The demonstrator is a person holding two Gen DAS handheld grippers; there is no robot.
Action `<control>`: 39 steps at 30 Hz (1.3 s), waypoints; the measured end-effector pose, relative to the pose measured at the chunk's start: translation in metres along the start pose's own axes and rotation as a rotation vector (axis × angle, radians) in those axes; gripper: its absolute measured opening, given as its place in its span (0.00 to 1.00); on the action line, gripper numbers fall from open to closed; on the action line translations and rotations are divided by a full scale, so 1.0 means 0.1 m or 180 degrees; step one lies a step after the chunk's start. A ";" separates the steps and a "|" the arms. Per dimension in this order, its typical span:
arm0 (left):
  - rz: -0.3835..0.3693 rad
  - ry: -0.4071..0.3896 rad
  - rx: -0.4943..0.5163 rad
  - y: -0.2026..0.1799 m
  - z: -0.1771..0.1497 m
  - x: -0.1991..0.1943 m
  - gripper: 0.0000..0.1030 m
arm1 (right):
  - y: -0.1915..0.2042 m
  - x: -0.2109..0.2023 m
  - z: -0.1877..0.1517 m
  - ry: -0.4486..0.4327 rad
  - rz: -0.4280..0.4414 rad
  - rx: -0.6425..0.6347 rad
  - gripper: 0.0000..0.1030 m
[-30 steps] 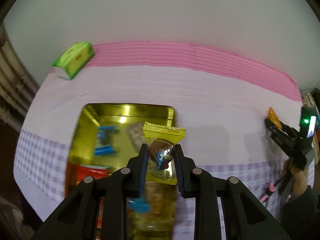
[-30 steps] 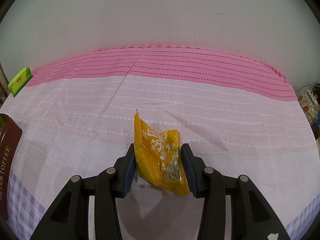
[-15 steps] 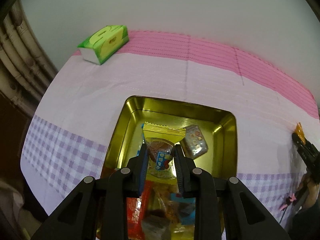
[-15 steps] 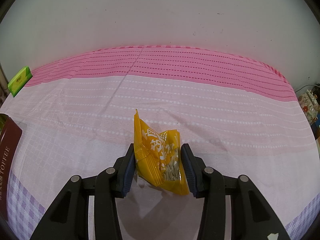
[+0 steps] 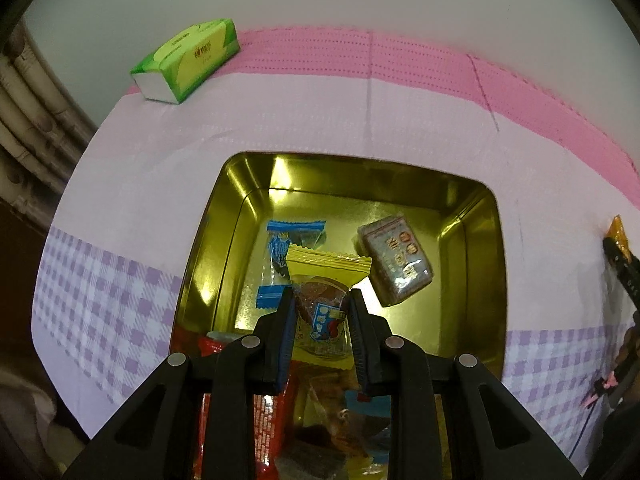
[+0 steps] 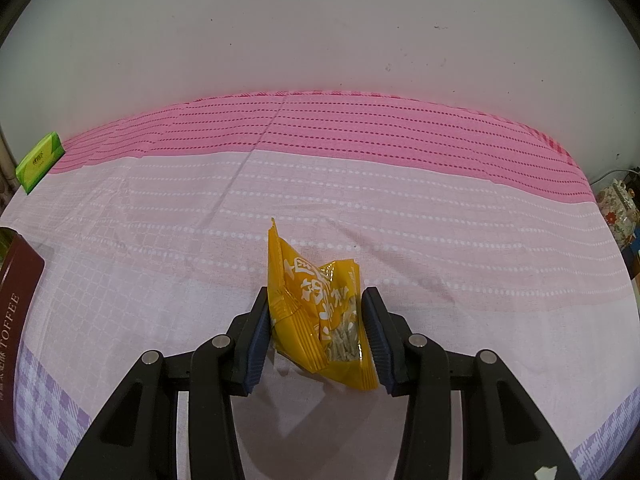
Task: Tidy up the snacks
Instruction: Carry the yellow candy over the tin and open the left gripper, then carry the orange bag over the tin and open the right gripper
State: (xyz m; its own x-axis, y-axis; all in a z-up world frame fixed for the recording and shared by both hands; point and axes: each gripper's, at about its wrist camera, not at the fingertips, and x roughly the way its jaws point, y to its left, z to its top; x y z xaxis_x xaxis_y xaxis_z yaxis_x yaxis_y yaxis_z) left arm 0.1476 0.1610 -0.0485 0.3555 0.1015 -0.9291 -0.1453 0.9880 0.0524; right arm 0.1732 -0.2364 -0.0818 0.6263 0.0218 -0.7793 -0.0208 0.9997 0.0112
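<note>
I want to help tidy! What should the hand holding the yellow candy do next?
Probably open and let go. The left hand-held gripper holds the yellow-wrapped candy right over the gold tin, where other snacks already lie, so it should drop inside.

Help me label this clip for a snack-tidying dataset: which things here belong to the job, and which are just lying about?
Part of the job:
- yellow-topped snack in the left tool
- orange seed packet in the right tool
- gold tin
- blue-wrapped snack and clear cracker pack inside it

Lying about:
- green tissue box
- brown toffee lid
- pink tablecloth
</note>
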 end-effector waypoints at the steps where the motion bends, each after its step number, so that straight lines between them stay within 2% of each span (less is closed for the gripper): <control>1: 0.0011 0.0013 0.0000 0.01 0.00 0.02 0.25 | -0.01 0.00 0.00 0.0000 0.0000 0.0000 0.40; 11: 0.0038 0.0098 0.0033 -0.01 -0.03 0.11 0.26 | 0.00 0.00 0.00 0.0001 -0.0001 -0.0005 0.40; 16: 0.0032 0.0055 0.0029 -0.01 -0.02 0.08 0.27 | 0.00 0.00 0.00 0.0001 -0.0001 -0.0005 0.40; 19: 0.0026 0.0039 0.0057 -0.02 -0.02 0.05 0.31 | -0.01 0.00 0.00 0.0002 -0.0002 -0.0006 0.40; 21: 0.0020 0.0016 0.0060 -0.02 -0.02 0.02 0.39 | 0.00 0.00 0.00 0.0002 -0.0003 -0.0007 0.40; 22: 0.0011 0.0004 0.0068 -0.03 -0.03 -0.01 0.40 | -0.01 0.00 0.00 0.0002 -0.0004 -0.0008 0.40; 24: 0.0005 -0.0029 0.0091 -0.04 -0.04 -0.05 0.44 | 0.00 0.00 0.00 0.0003 -0.0003 -0.0007 0.40; 27: 0.0010 -0.0083 0.0137 -0.06 -0.07 -0.15 0.45 | 0.00 0.00 0.01 0.0003 -0.0008 -0.0010 0.40; 33: -0.0005 -0.0324 0.0098 -0.02 -0.19 -0.47 0.53 | -0.01 -0.01 0.00 0.0007 -0.0014 -0.0015 0.41; 39: 0.0140 -0.0564 0.0040 0.18 -0.34 -0.73 0.57 | -0.01 -0.01 0.00 0.0012 -0.0020 -0.0023 0.42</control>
State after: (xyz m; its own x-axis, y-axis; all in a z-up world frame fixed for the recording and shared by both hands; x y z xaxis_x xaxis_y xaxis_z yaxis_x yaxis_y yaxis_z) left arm 0.0875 0.1678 0.0081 0.5064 0.1624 -0.8468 -0.1531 0.9834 0.0970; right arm 0.1729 -0.2377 -0.0808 0.6234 0.0155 -0.7818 -0.0225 0.9997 0.0018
